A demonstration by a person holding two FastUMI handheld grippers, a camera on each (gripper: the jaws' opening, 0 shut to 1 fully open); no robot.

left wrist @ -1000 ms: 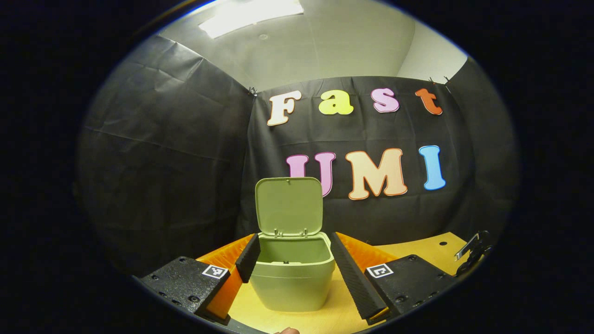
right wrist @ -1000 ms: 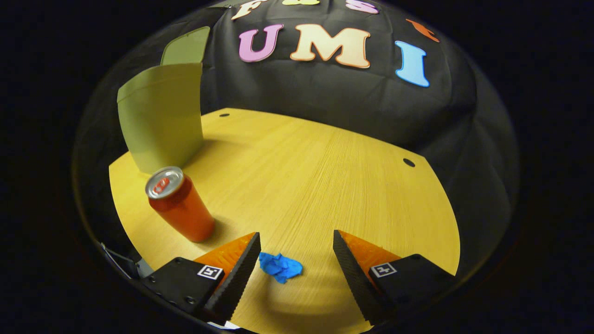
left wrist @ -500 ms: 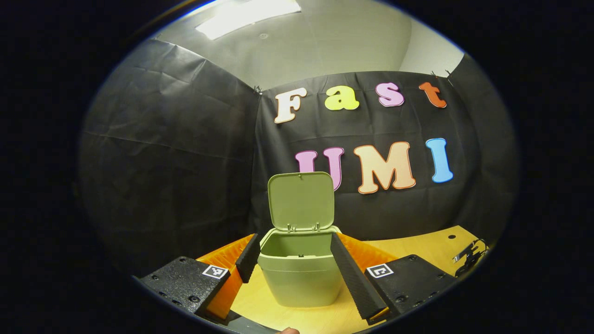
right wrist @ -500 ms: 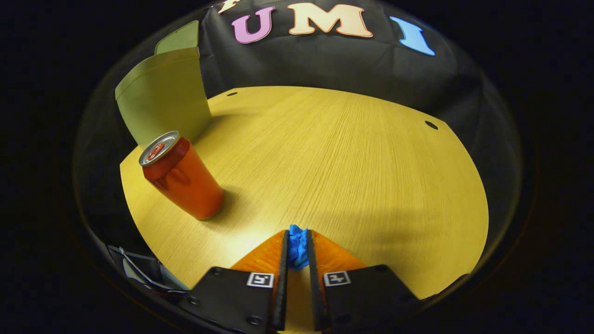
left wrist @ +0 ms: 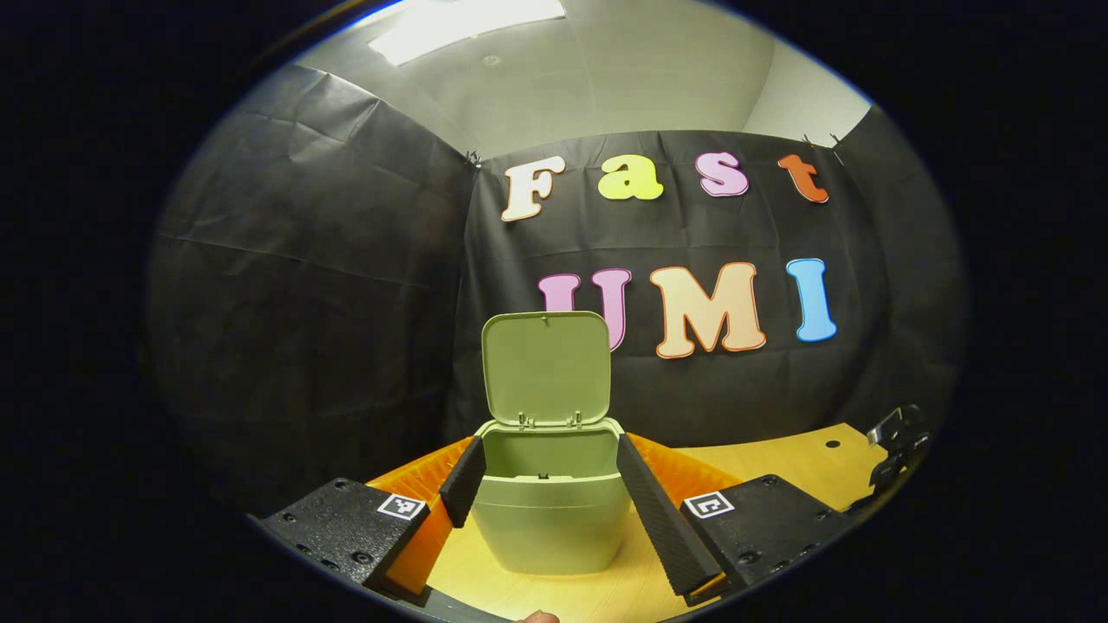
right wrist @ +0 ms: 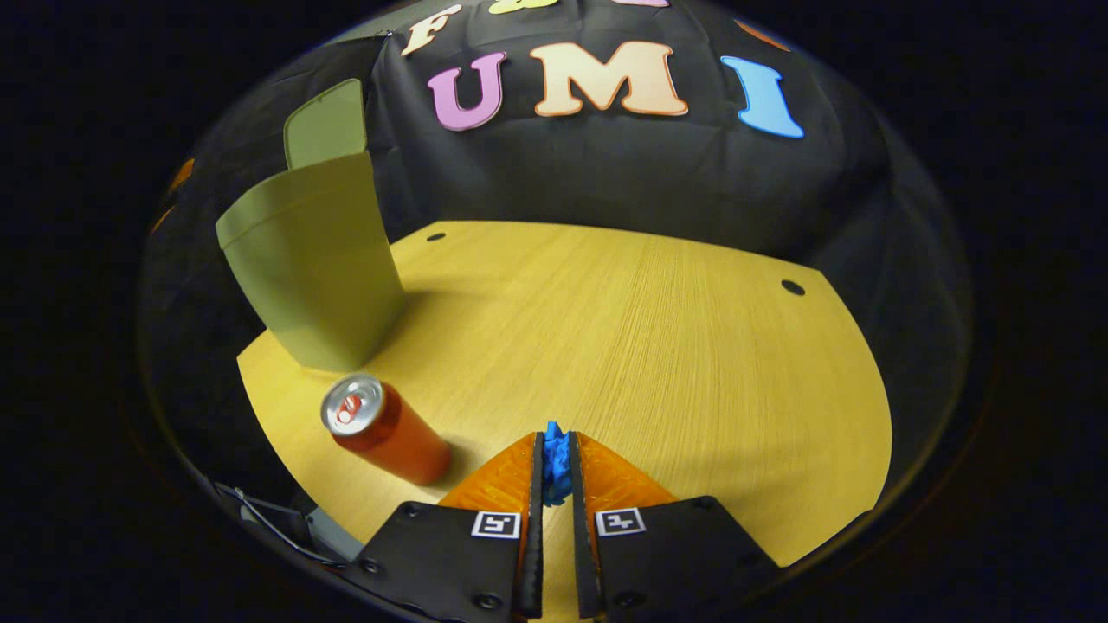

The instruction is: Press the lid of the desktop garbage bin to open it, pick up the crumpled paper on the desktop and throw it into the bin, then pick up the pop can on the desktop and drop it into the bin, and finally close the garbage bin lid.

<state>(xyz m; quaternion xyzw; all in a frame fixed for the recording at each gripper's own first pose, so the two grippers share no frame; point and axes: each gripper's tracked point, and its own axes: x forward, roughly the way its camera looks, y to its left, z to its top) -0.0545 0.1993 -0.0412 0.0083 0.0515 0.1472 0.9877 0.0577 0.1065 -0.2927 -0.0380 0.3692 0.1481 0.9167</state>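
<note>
The pale green garbage bin point(left wrist: 547, 519) stands on the yellow wooden desktop point(left wrist: 779, 472), its lid point(left wrist: 545, 368) raised upright. My left gripper point(left wrist: 545, 484) is open and hovers in front of the bin, a finger on either side of it in the left gripper view. In the right gripper view the bin point(right wrist: 312, 260) stands at the far left with its lid point(right wrist: 325, 125) up. My right gripper point(right wrist: 555, 472) is shut on the blue crumpled paper point(right wrist: 556, 459), held above the desktop point(right wrist: 649, 346). The red pop can point(right wrist: 385, 430) stands upright to its left, in front of the bin.
The other gripper point(left wrist: 896, 446) shows small at the right edge of the left gripper view. A grey object with cables point(right wrist: 286, 528) lies at the desktop's lower left edge in the right gripper view. Two small holes point(right wrist: 791, 286) mark the desktop near the black cloth wall.
My right gripper closed on the blue paper and has risen from the desktop with it. The left gripper has drifted slightly in front of the open bin.
</note>
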